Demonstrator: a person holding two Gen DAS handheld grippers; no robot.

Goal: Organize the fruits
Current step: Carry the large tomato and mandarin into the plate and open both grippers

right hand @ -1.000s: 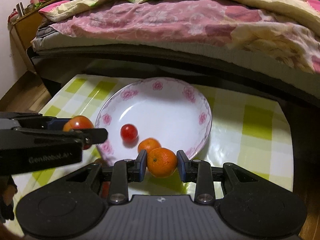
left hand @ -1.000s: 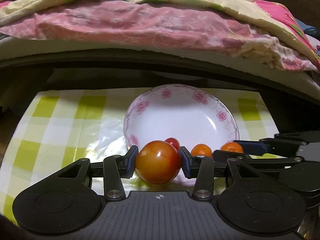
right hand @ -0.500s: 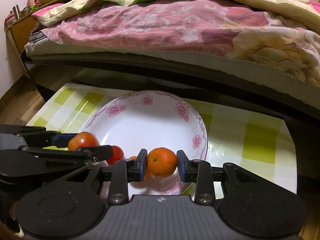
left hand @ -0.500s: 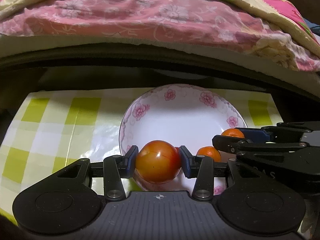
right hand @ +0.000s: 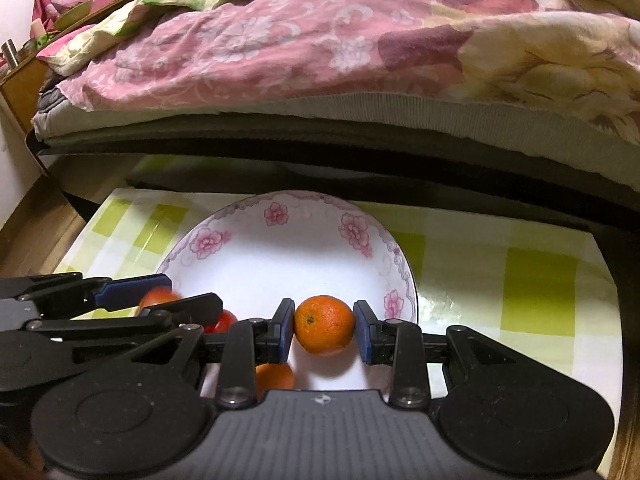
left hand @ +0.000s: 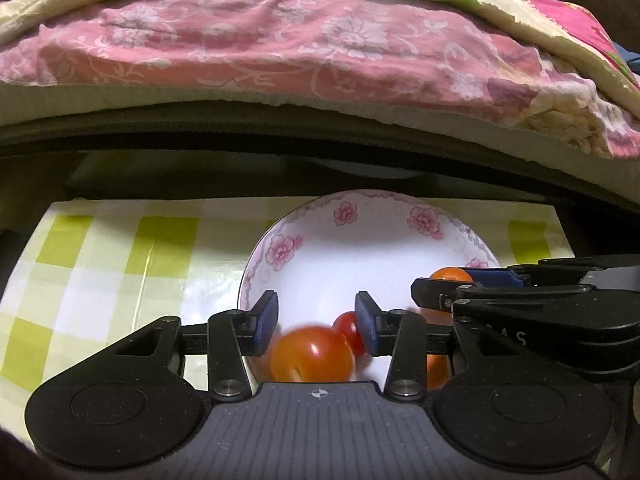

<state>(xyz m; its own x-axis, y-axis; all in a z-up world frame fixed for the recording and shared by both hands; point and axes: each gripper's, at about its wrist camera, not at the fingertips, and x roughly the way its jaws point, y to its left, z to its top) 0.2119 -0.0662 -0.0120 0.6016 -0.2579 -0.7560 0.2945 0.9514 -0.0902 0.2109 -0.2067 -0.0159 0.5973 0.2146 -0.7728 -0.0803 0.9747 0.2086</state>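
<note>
1. Since a second ago the large tomato (left hand: 312, 356) has left the left gripper (left hand: 316, 320): it was clamped between the pads, and now it sits blurred below them, in the near part of the plate (left hand: 320, 264).
2. The log has the left gripper's jaws closing, yet both blue pads stand clear of the tomato with a gap on each side; nothing is held.
3. The right gripper (right hand: 324, 326) is clamped on a small orange (right hand: 324, 324), which hangs over the plate's near right part, inside the rim.
4. A small red tomato (left hand: 352, 332) lies just right of the large one, against the left gripper's right finger; a second orange (right hand: 276, 376) lies near, under the right gripper's left finger.
5. The two grippers crowd the plate's near half side by side; its far half is bare white.
6. The plate rests on a green-checked cloth (right hand: 532, 280), with open cloth left and right; the bed (right hand: 320, 60) edge overhangs the far side.
</note>
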